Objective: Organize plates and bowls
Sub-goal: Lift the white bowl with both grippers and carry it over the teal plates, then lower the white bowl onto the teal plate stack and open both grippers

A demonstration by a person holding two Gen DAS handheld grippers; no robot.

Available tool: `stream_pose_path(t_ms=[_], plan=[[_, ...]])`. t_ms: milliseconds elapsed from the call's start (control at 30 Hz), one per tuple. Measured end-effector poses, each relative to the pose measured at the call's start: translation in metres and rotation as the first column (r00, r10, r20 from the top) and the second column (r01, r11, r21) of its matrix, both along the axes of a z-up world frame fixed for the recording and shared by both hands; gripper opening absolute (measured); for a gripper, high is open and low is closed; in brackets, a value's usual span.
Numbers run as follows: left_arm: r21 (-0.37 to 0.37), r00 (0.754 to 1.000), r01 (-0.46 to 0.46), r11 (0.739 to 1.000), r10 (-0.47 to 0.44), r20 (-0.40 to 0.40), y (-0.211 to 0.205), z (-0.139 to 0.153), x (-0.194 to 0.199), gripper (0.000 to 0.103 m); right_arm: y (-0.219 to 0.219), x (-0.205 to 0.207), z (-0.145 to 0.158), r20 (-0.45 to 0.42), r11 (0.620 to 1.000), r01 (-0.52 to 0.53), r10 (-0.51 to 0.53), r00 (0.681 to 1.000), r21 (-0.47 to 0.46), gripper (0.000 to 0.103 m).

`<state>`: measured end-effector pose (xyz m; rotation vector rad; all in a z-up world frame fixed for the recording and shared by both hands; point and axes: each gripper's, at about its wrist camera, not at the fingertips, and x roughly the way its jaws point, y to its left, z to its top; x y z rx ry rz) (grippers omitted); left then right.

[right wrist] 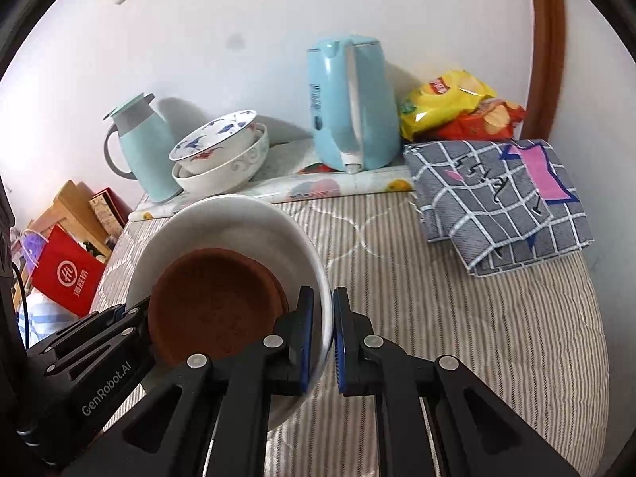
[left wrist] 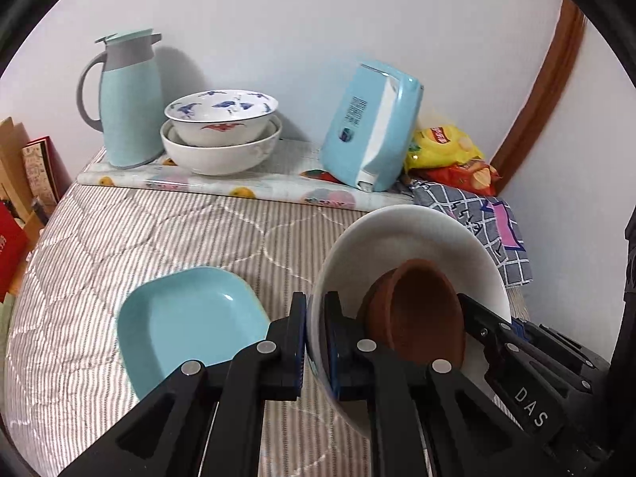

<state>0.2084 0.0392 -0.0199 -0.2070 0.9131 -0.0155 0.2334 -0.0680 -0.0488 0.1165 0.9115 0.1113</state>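
You carry the white bowl [left wrist: 397, 238] two-handed: left gripper [left wrist: 316, 342] and right gripper [right wrist: 322, 338] each pinch opposite rim walls. This steadies the loose brown bowls [right wrist: 210, 310] nested inside.

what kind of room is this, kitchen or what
Probably a bedroom or small living room, not a kitchen: the dishes sit on a striped quilted mattress, with a folded checked grey cloth beside them and a pale blue electric kettle against the wall.
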Motion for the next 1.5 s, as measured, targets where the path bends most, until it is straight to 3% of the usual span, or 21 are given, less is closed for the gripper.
stream_pose_path(t_ms=[767, 1500], plan=[[0.003, 0.991, -0.129, 0.992, 0.129, -0.029, 0.085, -0.018, -0.014, 0.010, 0.085, 0.014, -0.024, -0.027, 0.992, -0.129, 0.129, 0.991, 0.007, 0.009], [-0.022, 0.978, -0.189, 0.982, 0.186, -0.096, 0.127, -0.059, -0.019, 0.010, 0.128, 0.023, -0.063, -0.097, 0.983, -0.183, 0.182, 0.978, 0.001, 0.009]])
